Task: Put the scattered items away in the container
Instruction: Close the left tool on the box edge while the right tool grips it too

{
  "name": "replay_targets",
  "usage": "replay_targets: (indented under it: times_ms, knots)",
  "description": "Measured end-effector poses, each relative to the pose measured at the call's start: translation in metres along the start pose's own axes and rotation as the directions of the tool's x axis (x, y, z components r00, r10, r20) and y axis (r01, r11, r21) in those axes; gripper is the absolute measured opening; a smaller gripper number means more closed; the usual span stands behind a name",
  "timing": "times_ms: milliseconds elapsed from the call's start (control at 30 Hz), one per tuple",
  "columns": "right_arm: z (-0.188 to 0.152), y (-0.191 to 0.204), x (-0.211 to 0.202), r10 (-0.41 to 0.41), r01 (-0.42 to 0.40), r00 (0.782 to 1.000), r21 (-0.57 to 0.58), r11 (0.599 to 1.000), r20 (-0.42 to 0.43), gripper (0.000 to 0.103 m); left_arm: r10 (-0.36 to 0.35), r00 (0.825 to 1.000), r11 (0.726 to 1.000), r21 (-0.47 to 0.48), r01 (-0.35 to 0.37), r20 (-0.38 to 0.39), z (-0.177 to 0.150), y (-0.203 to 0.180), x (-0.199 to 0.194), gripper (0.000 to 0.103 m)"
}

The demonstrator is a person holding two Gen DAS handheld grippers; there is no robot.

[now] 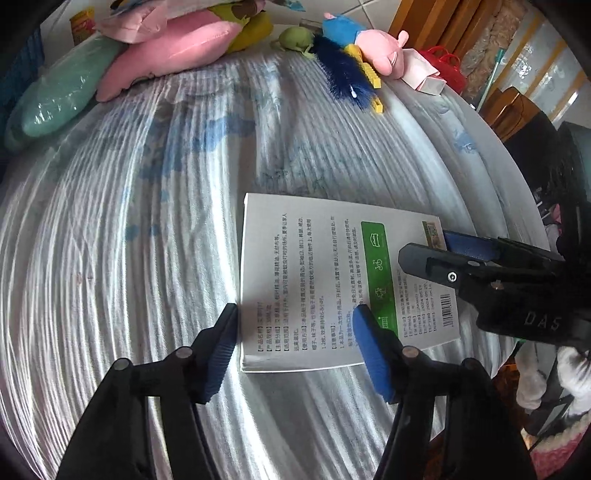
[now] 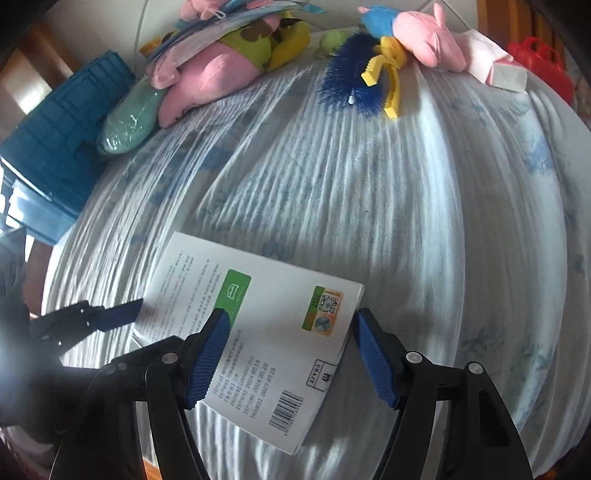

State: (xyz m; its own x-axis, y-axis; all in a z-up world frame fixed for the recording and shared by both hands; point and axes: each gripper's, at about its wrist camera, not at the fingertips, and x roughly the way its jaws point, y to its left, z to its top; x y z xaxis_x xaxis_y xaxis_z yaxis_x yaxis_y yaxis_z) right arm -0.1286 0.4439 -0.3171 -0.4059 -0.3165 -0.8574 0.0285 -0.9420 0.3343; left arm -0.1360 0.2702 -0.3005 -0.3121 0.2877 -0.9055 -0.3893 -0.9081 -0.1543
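A flat white box [image 1: 314,280] with printed text and a green stripe lies on the white-and-blue bedspread [image 1: 147,221]; it also shows in the right wrist view [image 2: 266,332]. My left gripper [image 1: 295,332] is open, its fingers either side of the box's near left corner. My right gripper [image 2: 291,339] is open over the box's other end, fingers straddling its corner. The right gripper shows in the left wrist view [image 1: 443,254]. A blue plastic crate [image 2: 55,155] stands at the bed's far left.
At the far edge lie a pink plush [image 2: 210,81], a green wrapped roll [image 2: 129,118], a blue bristle brush [image 2: 351,77], a yellow comb [image 2: 391,92], a pig plush [image 2: 424,33] and a pink packet [image 2: 491,66]. Wooden furniture [image 1: 443,22] stands beyond.
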Motion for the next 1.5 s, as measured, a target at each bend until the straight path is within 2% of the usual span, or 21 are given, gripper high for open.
replay_targets:
  times_ms: [167, 233, 333, 467, 533, 567, 600, 633, 700, 800, 833, 900, 967, 1000, 1067, 1100, 1300, 1400, 1500]
  knots:
    - [0.007, 0.008, -0.032, 0.047, -0.046, 0.996, -0.016, 0.999, 0.077, 0.071, 0.020, 0.998, 1.000, 0.009, -0.021, 0.051, 0.008, -0.002, -0.033, 0.059]
    - [0.012, 0.015, -0.049, 0.061, -0.057, 0.992, -0.031, 0.998, 0.113, 0.071, 0.028, 0.997, 1.000, 0.005, -0.029, 0.072, 0.011, -0.001, -0.045, 0.052]
    - [0.019, 0.026, -0.072, 0.064, -0.054, 0.985, -0.063, 0.997, 0.161, 0.071, 0.046, 0.993, 0.999, -0.007, -0.045, 0.111, 0.014, 0.000, -0.066, 0.046]
    - [0.027, 0.041, -0.089, 0.086, -0.068, 0.978, -0.102, 0.992, 0.192, 0.069, 0.064, 0.990, 0.998, -0.024, -0.062, 0.128, 0.014, 0.007, -0.085, 0.044]
    - [0.027, 0.046, -0.094, 0.093, -0.072, 0.976, -0.111, 0.991, 0.198, 0.069, 0.032, 0.990, 0.999, -0.015, -0.030, 0.139, 0.012, 0.005, -0.093, 0.044]
    - [0.026, 0.047, -0.097, 0.120, -0.099, 0.973, -0.112, 0.989, 0.197, 0.064, 0.006, 0.989, 1.000, -0.007, -0.005, 0.148, 0.011, 0.001, -0.098, 0.044]
    - [0.025, 0.048, -0.099, 0.183, -0.165, 0.965, -0.111, 0.980, 0.186, 0.061, 0.002, 0.988, 1.000, 0.005, -0.002, 0.155, 0.011, -0.005, -0.101, 0.044]
    - [0.023, 0.052, -0.099, 0.201, -0.181, 0.963, -0.121, 0.976, 0.179, 0.061, 0.011, 0.987, 1.000, 0.019, -0.014, 0.159, 0.012, -0.010, -0.103, 0.044]
    - [0.020, 0.060, -0.095, 0.165, -0.141, 0.971, -0.139, 0.980, 0.176, 0.060, 0.042, 0.988, 0.999, 0.003, -0.043, 0.148, 0.013, -0.010, -0.100, 0.044]
    - [0.019, 0.044, -0.082, 0.137, -0.126, 0.980, -0.080, 0.989, 0.146, 0.061, 0.083, 0.990, 0.995, -0.066, -0.076, 0.113, 0.008, 0.011, -0.088, 0.045]
    - [0.017, 0.038, -0.078, 0.122, -0.113, 0.983, -0.073, 0.991, 0.135, 0.061, 0.100, 0.990, 0.992, -0.089, -0.091, 0.096, 0.006, 0.020, -0.083, 0.053]
    - [0.015, 0.029, -0.070, 0.118, -0.112, 0.987, -0.062, 0.992, 0.110, 0.061, 0.129, 0.989, 0.985, -0.127, -0.119, 0.073, 0.000, 0.034, -0.071, 0.061]
    - [0.013, 0.022, -0.061, 0.122, -0.117, 0.989, -0.052, 0.992, 0.088, 0.053, 0.138, 0.989, 0.979, -0.160, -0.129, 0.047, -0.006, 0.045, -0.060, 0.061]
    - [0.012, 0.020, -0.056, 0.127, -0.123, 0.989, -0.049, 0.991, 0.077, 0.051, 0.134, 0.990, 0.977, -0.172, -0.126, 0.036, -0.009, 0.048, -0.056, 0.061]
    - [0.011, 0.018, -0.047, 0.136, -0.133, 0.989, -0.045, 0.990, 0.054, 0.038, 0.115, 0.993, 0.976, -0.189, -0.110, 0.018, -0.014, 0.054, -0.046, 0.061]
    - [0.011, 0.018, -0.042, 0.138, -0.136, 0.989, -0.045, 0.990, 0.044, 0.035, 0.100, 0.995, 0.976, -0.197, -0.096, 0.013, -0.016, 0.056, -0.042, 0.061]
    - [0.013, 0.016, -0.017, 0.132, -0.132, 0.991, -0.017, 0.991, 0.002, 0.034, 0.033, 0.999, 0.978, -0.208, -0.033, -0.003, -0.010, 0.055, -0.021, 0.061]
    - [0.017, 0.013, -0.008, 0.122, -0.122, 0.992, -0.004, 0.993, -0.008, 0.034, 0.039, 0.999, 0.977, -0.207, -0.044, -0.029, -0.006, 0.059, -0.006, 0.061]
    - [0.021, 0.009, 0.002, 0.102, -0.102, 0.995, 0.005, 0.995, -0.018, 0.034, 0.010, 0.999, 0.978, -0.207, -0.017, -0.035, -0.003, 0.062, 0.003, 0.061]
